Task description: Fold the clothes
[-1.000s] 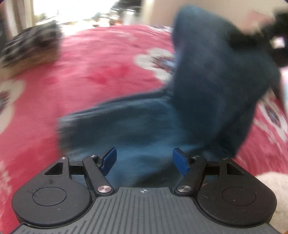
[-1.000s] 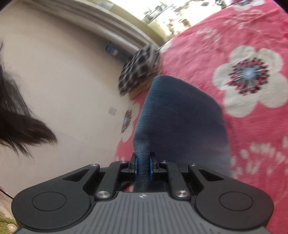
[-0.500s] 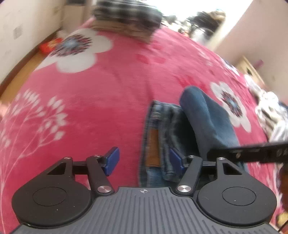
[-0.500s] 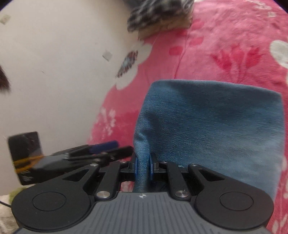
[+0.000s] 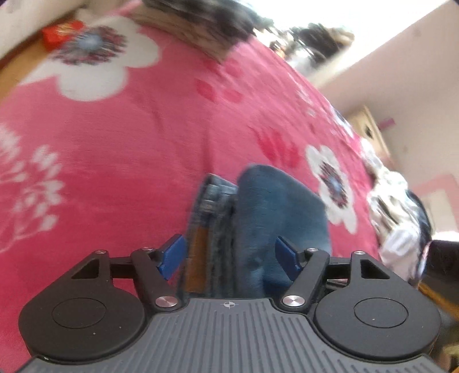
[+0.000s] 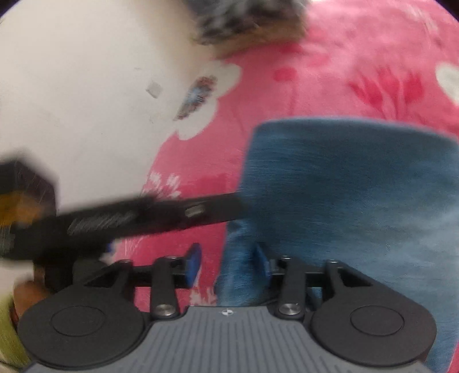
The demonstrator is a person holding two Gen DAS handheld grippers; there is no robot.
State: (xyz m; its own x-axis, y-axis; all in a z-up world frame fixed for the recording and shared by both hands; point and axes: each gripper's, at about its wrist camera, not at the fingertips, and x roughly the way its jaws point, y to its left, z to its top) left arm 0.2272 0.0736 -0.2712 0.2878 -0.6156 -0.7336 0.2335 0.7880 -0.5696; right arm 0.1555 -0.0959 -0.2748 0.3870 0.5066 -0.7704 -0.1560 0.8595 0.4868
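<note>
Blue jeans (image 5: 281, 206) lie on the pink flowered bedspread (image 5: 114, 143), one leg folded over the waistband with its brown patch (image 5: 198, 258). My left gripper (image 5: 229, 255) hovers low over the waistband end, its jaws opening, and the blue pads straddle the denim without pressing it. In the right wrist view the folded denim (image 6: 358, 186) fills the right half. My right gripper (image 6: 228, 262) has its jaws opening; a denim fold stands between them against the right pad, clear of the left pad. The left tool's black fingers (image 6: 200, 212) cross that view, blurred.
A stack of checked folded clothes (image 5: 200, 25) sits at the bed's far end, also blurred in the right wrist view (image 6: 243, 23). A heap of white and dark garments (image 5: 396, 218) lies at the right. A pale wall (image 6: 86, 86) runs along the bed's left side.
My right gripper was shut on the denim fold and has now spread its jaws off it. The folded leg has come down onto the jeans. My left gripper has slid over the waistband.
</note>
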